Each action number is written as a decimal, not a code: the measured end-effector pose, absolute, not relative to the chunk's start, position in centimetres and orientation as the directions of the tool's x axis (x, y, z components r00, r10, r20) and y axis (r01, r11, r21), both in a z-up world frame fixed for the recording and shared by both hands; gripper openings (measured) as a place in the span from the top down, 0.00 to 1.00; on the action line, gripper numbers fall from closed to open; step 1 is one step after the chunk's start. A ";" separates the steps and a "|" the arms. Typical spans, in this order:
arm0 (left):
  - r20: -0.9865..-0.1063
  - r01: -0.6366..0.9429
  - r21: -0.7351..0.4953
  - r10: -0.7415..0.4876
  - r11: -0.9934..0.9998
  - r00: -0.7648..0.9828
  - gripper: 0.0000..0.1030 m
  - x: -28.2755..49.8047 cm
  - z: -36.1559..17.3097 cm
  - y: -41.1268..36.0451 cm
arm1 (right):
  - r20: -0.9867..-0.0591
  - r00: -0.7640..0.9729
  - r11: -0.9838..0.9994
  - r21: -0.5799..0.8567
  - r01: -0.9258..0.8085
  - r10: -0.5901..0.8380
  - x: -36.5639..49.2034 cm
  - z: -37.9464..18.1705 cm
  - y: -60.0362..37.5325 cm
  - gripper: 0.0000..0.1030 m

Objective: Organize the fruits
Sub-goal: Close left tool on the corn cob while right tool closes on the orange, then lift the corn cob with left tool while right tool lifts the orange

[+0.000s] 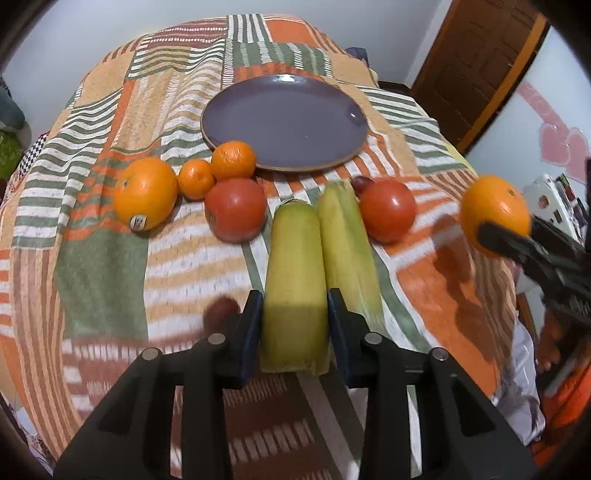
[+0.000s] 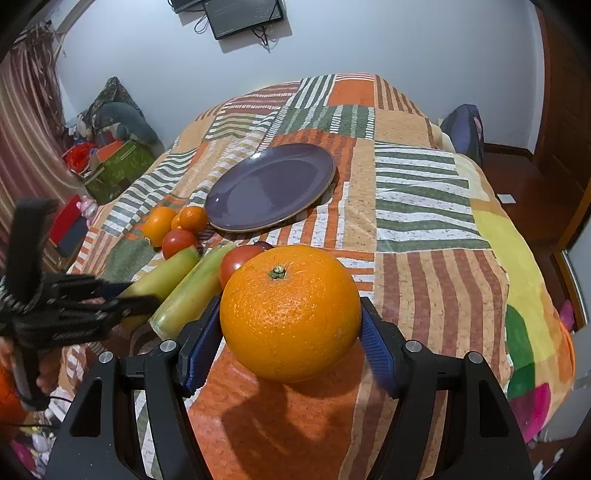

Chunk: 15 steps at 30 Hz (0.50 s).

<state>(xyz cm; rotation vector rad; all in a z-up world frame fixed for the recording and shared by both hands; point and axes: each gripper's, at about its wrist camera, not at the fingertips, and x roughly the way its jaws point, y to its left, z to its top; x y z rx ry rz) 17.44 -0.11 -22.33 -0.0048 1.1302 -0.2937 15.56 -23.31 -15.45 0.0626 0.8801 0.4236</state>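
My left gripper (image 1: pixel 295 306) is shut on a yellow-green corn cob (image 1: pixel 295 280) near its cut end. A second cob (image 1: pixel 347 240) lies beside it on the bedspread. My right gripper (image 2: pixel 290 325) is shut on a large orange (image 2: pixel 290 314) and holds it above the bed; the orange also shows in the left wrist view (image 1: pixel 493 214). An empty purple plate (image 1: pixel 284 122) sits behind the fruit. A big orange (image 1: pixel 146 194), two small oranges (image 1: pixel 195 179) (image 1: pixel 233 160) and two red tomatoes (image 1: pixel 236 210) (image 1: pixel 388 210) lie in front of the plate.
The fruit lies on a striped patchwork bedspread (image 2: pixel 424 229). A wooden door (image 1: pixel 476 62) stands at the far right. Boxes and clutter (image 2: pixel 114 166) sit on the floor left of the bed. A monitor (image 2: pixel 243 16) hangs on the wall.
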 end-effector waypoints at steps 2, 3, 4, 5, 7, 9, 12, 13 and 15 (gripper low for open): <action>-0.899 0.234 -0.143 -0.225 0.962 0.376 0.66 16.4 -22.5 0.0 | -0.733 0.561 0.915 0.223 -0.337 0.385 15.5 -15.4 -23.2 0.35; -0.903 0.233 -0.146 -0.226 0.961 0.365 0.66 15.9 -22.6 0.2 | -0.732 0.562 0.914 0.221 -0.339 0.386 15.4 -15.4 -23.2 0.35; -0.907 0.231 -0.151 -0.227 0.961 0.353 0.66 15.4 -22.7 0.3 | -0.731 0.563 0.914 0.220 -0.341 0.386 15.3 -15.3 -23.2 0.35; -0.910 0.230 -0.154 -0.228 0.961 0.347 0.66 14.9 -22.8 0.4 | -0.729 0.564 0.913 0.220 -0.344 0.388 15.1 -15.2 -23.1 0.35; -0.914 0.236 -0.148 -0.224 0.960 0.338 0.66 14.0 -22.8 0.4 | -0.727 0.565 0.912 0.218 -0.349 0.390 15.0 -15.2 -23.0 0.35; -0.919 0.239 -0.147 -0.222 0.960 0.326 0.66 13.6 -22.9 0.5 | -0.727 0.564 0.910 0.214 -0.355 0.391 14.9 -15.1 -22.8 0.35; -0.920 0.217 -0.168 -0.233 0.962 0.317 0.66 13.7 -23.2 0.7 | -0.729 0.562 0.910 0.211 -0.358 0.390 14.8 -15.1 -22.6 0.35; -0.919 0.214 -0.170 -0.233 0.962 0.319 0.66 13.8 -23.1 0.6 | -0.730 0.561 0.909 0.211 -0.360 0.391 14.8 -15.2 -22.5 0.35; -0.916 0.210 -0.172 -0.235 0.962 0.326 0.66 14.2 -23.2 0.5 | -0.730 0.561 0.909 0.207 -0.363 0.390 14.7 -15.1 -22.4 0.35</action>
